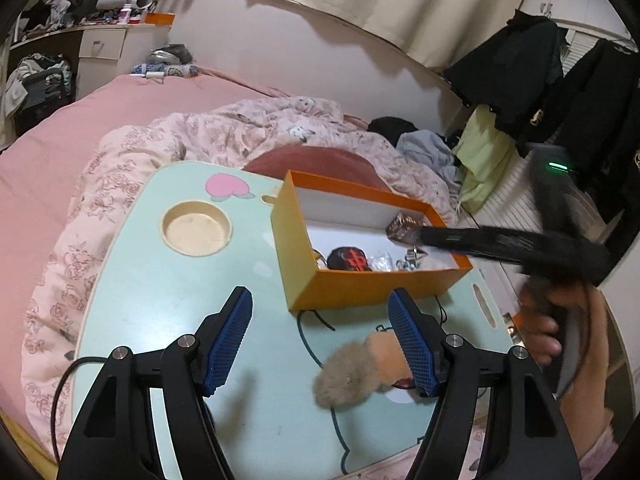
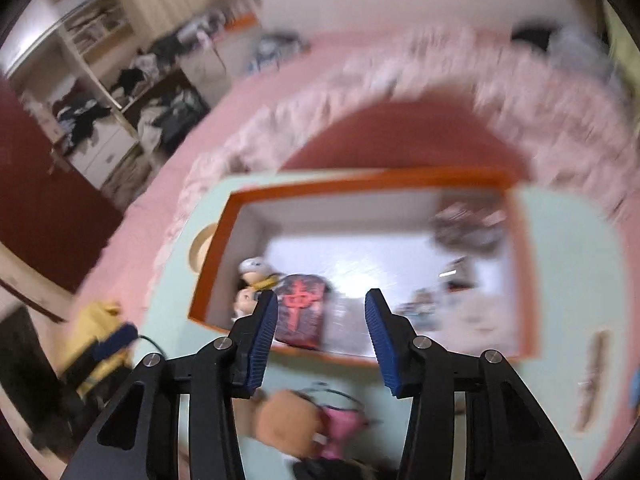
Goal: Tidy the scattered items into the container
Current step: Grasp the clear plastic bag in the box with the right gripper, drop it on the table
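Hovered with left gripper [image 1: 320,336] and right gripper [image 2: 320,336] both apart and empty, orange box [image 1: 372,284] just ahead already holding several trinkets, furry plush toy [image 1: 352,376] left loose on the worktop [image 1: 168,304] beneath.

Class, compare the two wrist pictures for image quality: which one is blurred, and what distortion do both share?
Right wrist view: strong motion blur smears the orange box and bedding, while the right gripper stays sharp. Left wrist view: mostly crisp, except the other gripper at the right. Both: fisheye bending with dark corners.
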A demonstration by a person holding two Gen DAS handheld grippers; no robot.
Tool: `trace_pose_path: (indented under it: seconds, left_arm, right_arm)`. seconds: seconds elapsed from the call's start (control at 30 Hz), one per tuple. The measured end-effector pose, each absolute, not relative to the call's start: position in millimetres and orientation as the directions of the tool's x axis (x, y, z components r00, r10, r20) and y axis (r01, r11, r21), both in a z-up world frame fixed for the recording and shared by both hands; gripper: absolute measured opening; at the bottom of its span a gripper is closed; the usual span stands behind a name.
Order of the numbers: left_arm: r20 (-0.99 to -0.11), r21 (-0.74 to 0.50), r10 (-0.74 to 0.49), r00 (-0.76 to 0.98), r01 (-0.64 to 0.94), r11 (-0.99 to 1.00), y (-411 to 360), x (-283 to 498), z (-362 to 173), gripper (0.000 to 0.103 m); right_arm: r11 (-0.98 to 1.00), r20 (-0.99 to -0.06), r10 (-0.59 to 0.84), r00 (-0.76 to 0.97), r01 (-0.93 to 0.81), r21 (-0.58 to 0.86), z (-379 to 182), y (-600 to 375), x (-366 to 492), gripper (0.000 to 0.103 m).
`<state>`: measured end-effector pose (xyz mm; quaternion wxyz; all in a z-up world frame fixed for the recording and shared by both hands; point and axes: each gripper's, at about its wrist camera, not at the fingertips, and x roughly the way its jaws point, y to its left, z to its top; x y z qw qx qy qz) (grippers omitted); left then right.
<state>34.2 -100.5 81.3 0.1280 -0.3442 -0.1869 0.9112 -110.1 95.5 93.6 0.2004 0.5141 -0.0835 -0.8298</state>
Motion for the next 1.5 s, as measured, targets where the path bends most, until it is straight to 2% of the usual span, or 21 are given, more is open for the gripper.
trace_pose_path:
  seconds: [0.07, 0.17, 0.27, 0.3, 0.47, 0.57, 0.77, 0.87, 0.97, 1.1, 1.2, 1.3, 1.4, 1.5]
  left_arm:
    - [-0.572, -0.439, 0.366, -0.734, -0.103, -0.893, -105, 36, 82, 0.071]
    - [-0.563, -0.45, 0.37, -0.739, -0.101, -0.887, -110, 38, 83, 0.071]
    - [-0.555, -0.458, 0.375, -0.743, -0.103, -0.883, -112, 39, 82, 0.071]
    - [-0.554, -0.459, 0.376, -0.743, -0.104, -0.882, -112, 40, 82, 0.071]
    - [-0.56, -0.45, 0.377, -0.738, -0.111, -0.886, -107, 39, 81, 0.071]
    - [-0.562, -0.446, 0.378, -0.735, -0.116, -0.888, -105, 39, 81, 0.071]
    - [-0.575, -0.441, 0.378, -0.726, -0.114, -0.89, -100, 37, 78, 0.071]
    - [-0.584, -0.438, 0.378, -0.718, -0.113, -0.892, -97, 36, 77, 0.071]
    - [-0.592, -0.433, 0.38, -0.71, -0.117, -0.894, -92, 33, 75, 0.071]
    - [-0.633, -0.423, 0.36, -0.685, -0.082, -0.902, -82, 23, 68, 0.071]
    - [-0.651, -0.436, 0.379, -0.658, -0.086, -0.896, -76, 17, 61, 0.071]
    - [-0.662, -0.429, 0.375, -0.649, -0.083, -0.899, -71, 11, 63, 0.071]
    - [-0.665, -0.412, 0.365, -0.652, -0.089, -0.907, -70, 0, 72, 0.071]
    - [-0.695, -0.382, 0.322, -0.643, -0.048, -0.923, -71, -19, 76, 0.071]
  right_arm:
    - [-0.942, -0.879, -0.319, -0.355, 0.218, 0.254, 78, 85, -126, 0.046]
    - [-0.966, -0.92, -0.208, -0.332, 0.219, 0.139, 66, 77, -134, 0.046]
    - [-0.959, -0.946, -0.203, -0.254, 0.246, 0.14, 52, 78, -135, 0.041]
    - [-0.957, -0.948, -0.205, -0.243, 0.252, 0.143, 51, 79, -137, 0.03]
    - [-0.955, -0.942, -0.235, -0.241, 0.24, 0.177, 52, 92, -140, 0.025]
    - [-0.945, -0.891, -0.303, -0.338, 0.229, 0.235, 74, 103, -134, 0.021]
    - [-0.907, -0.765, -0.419, -0.489, 0.266, 0.327, 128, 135, -86, 0.021]
    - [-0.887, -0.715, -0.461, -0.526, 0.291, 0.358, 137, 148, -51, 0.021]
    - [-0.883, -0.707, -0.47, -0.529, 0.285, 0.374, 120, 149, -28, 0.021]
    - [-0.898, -0.744, -0.439, -0.503, 0.244, 0.366, 83, 158, -19, 0.021]
    - [-0.886, -0.739, -0.462, -0.49, 0.24, 0.395, 66, 163, -16, 0.027]
    - [-0.89, -0.718, -0.454, -0.527, 0.238, 0.388, 73, 168, -14, 0.043]
    - [-0.907, -0.665, -0.417, -0.62, 0.232, 0.352, 94, 178, -11, 0.043]
    - [-0.95, -0.625, -0.287, -0.726, 0.134, 0.281, 120, 197, -23, 0.044]
